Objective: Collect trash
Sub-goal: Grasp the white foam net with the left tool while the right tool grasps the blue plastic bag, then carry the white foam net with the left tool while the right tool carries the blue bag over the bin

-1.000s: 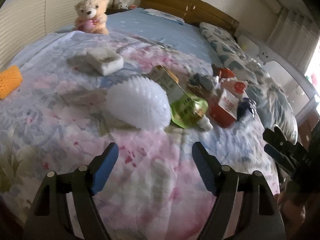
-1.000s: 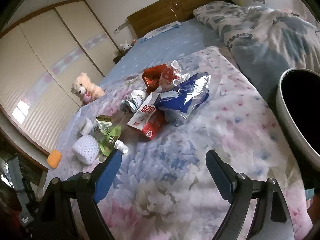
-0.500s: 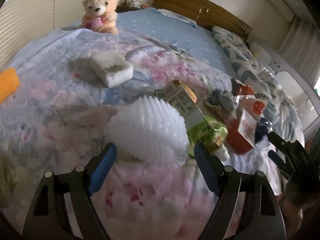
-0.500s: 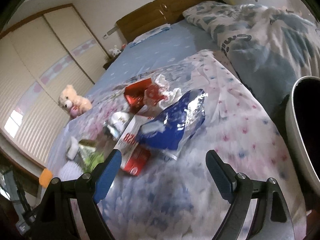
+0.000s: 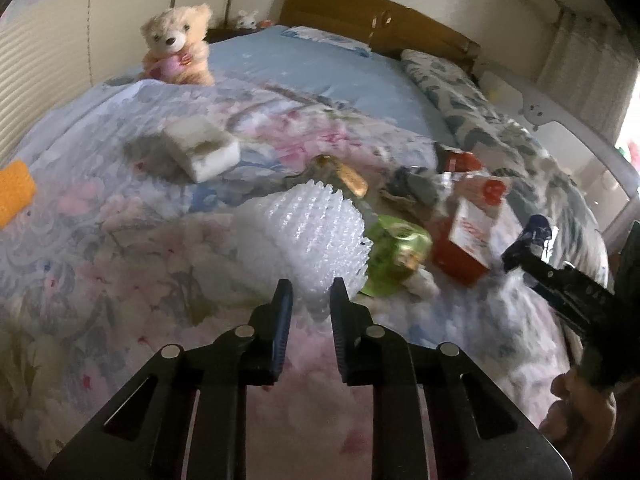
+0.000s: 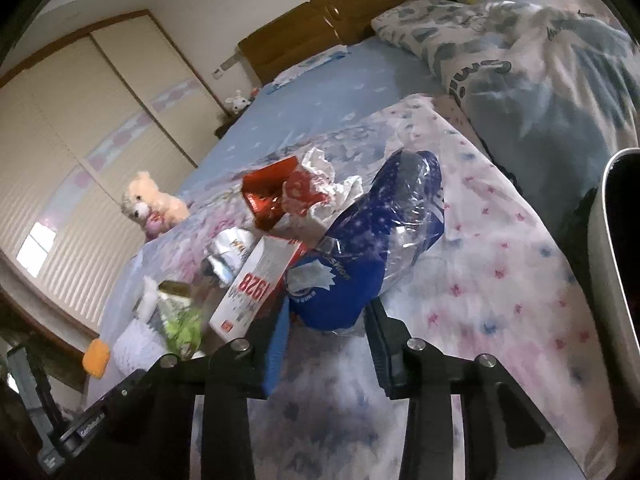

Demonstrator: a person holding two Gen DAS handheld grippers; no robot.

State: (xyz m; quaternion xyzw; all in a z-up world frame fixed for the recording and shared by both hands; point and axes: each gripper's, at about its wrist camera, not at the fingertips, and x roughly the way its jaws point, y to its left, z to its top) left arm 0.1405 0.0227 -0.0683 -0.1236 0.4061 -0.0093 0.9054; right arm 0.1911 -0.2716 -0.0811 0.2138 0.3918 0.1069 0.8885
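Trash lies in a heap on the flowered bedspread (image 5: 120, 264). A white foam net (image 5: 316, 236) sits nearest my left gripper (image 5: 311, 292), whose jaws are closing with the net's near edge pinched between them. Beside it lie a green wrapper (image 5: 396, 256) and a red-and-white carton (image 5: 468, 236). In the right wrist view my right gripper (image 6: 326, 316) is closing too, its pads squeezing the near end of a blue plastic bag (image 6: 384, 240). The carton (image 6: 256, 288) and a red crumpled wrapper (image 6: 276, 196) lie just left of the bag.
A teddy bear (image 5: 176, 48), a white box (image 5: 204, 148) and an orange sponge (image 5: 14, 192) lie further left on the bed. A dark bin with a pale rim (image 6: 612, 264) stands at the right edge. A folded duvet (image 6: 552, 72) is piled behind it.
Both grippers went from wide open to nearly shut. The left one closed on the foam net's edge after moving up to it; the right one closed on the blue bag.
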